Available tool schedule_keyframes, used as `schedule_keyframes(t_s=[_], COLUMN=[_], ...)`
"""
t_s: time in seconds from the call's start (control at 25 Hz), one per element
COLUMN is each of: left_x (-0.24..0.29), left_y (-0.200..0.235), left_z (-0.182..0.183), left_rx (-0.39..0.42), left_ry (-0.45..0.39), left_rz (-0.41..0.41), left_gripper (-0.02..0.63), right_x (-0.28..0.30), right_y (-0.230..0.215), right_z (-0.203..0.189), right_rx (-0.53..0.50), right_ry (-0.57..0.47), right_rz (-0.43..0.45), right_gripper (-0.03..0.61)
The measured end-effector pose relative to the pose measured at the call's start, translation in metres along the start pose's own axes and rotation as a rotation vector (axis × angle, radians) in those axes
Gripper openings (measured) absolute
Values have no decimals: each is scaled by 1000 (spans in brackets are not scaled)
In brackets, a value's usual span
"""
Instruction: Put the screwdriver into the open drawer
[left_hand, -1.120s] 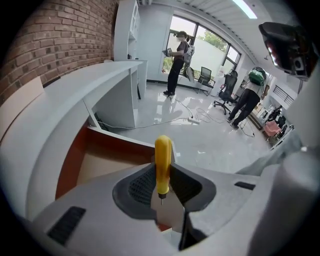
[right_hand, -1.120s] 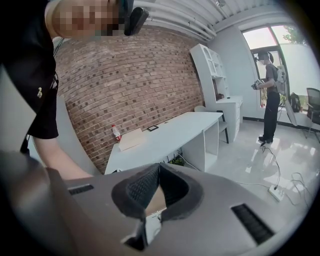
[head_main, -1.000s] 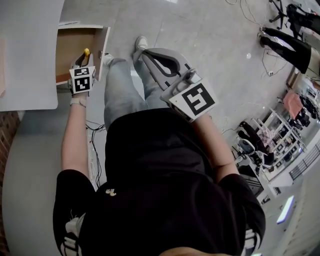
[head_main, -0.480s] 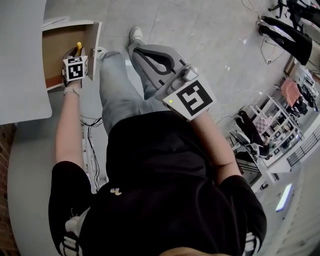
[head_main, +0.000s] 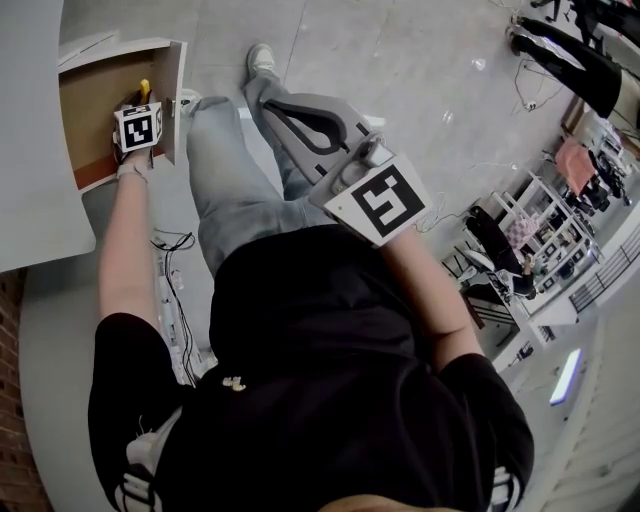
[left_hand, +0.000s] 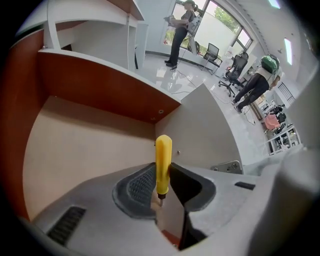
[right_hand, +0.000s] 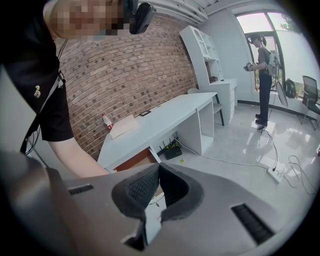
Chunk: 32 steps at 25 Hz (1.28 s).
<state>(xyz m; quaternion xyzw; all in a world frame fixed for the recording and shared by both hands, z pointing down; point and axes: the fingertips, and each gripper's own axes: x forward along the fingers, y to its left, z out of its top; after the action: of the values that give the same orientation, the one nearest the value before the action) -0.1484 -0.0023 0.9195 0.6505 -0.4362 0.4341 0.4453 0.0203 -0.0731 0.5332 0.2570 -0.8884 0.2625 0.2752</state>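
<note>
— Two grippers to enter. State of each?

— Item one: left gripper (head_main: 142, 99), grey moulded plastic with a black-and-white marker cube. Jaws clamped on the small yellow-handled screwdriver (head_main: 144, 88), held at the lower end of the handle. Item two: right gripper (head_main: 263, 100), same make. Jaw tips pressed together, nothing between them.

— Location of the screwdriver (left_hand: 163, 164)?

— Inside the outline of the open drawer (head_main: 92, 98), which has a white rim and a pale wooden floor. It is in the air, not lying down. The head view places it near the drawer's right-hand wall.

— Long axis?

— In line with the left gripper (left_hand: 162, 168) and its jaws. The yellow handle points away from the tool, towards the red-brown far wall. The short metal shank points back into the throat of the jaws.

— Which tool is nearer?

— Left, already over the drawer (left_hand: 75, 145). The right gripper (right_hand: 159, 168) is well apart, over the grey floor (head_main: 400, 60) in front of the person's legs.

— Edges to mind?

— A pale side panel with a metal bracket (left_hand: 225, 167) close on the right of the jaws. The white desk top (head_main: 30, 120) borders the drawer on the other side.

— Open room?

— Bare drawer floor ahead and to the left, with nothing else seen lying there. Judgement: parting the jaws should drop the screwdriver inside; lowering first would keep it from bouncing or rolling.
</note>
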Motion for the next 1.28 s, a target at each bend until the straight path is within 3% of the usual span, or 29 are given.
schedule_keyframes(t_s=[0.52,0.72,1.04,1.28], left_x=[27,33,9,-23], left_y=[11,6,15,5], left_z=[-6,-6,10,41], left_rx=[-10,-2,6,-34], left_ry=[44,39,29,-56], left_rz=[-14,-57,18,42], left_gripper=[89,91,92,91], right_x=[8,9,3,-1], right_y=[2,2,4,0], right_z=[-5,-4,8,20], right_rx=[13,7,-5,-29], right_ry=[20,20,0,-33], right_rz=[-15,-17,-9,18], right_gripper=[11,11,11,11])
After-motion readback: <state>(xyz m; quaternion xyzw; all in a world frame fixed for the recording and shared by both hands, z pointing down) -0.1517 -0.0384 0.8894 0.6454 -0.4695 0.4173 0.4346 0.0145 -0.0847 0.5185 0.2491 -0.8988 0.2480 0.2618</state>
